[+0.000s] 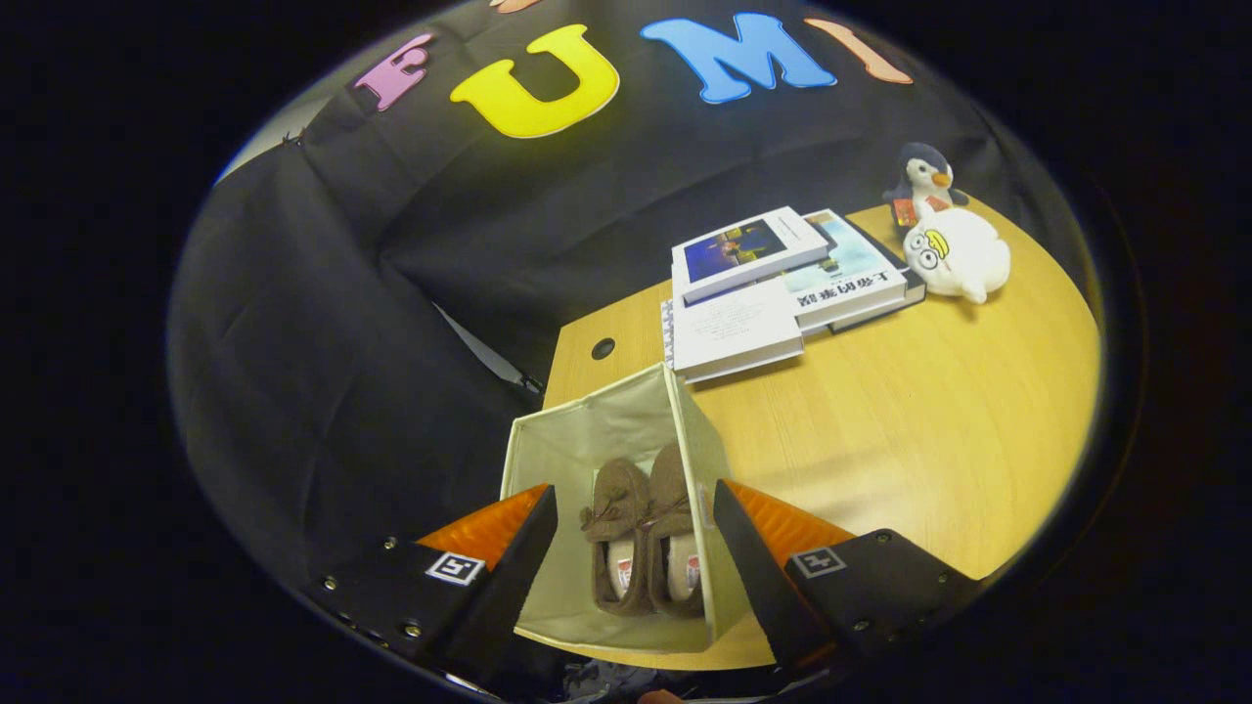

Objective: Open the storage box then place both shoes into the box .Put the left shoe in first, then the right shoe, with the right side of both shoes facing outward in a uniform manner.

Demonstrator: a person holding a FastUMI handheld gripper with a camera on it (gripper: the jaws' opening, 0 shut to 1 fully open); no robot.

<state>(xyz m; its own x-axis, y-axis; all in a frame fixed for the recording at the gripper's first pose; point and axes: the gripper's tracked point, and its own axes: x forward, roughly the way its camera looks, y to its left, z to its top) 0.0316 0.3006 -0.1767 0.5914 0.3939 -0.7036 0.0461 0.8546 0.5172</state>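
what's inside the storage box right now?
Two brown shoes lie side by side in the open storage box, toes pointing away, between the open gripper's fingers. The box floor under them is covered, and the near wall hides their heels.

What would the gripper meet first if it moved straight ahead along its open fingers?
Probably the pair of brown shoes in the open storage box, which lie between the fingers of the gripper; depth is unclear.

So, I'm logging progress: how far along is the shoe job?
Looks nearly done: the storage box is open on the table, with both shoes side by side inside. The gripper hangs above with jaws open, holding nothing. Facing direction is hard to confirm.
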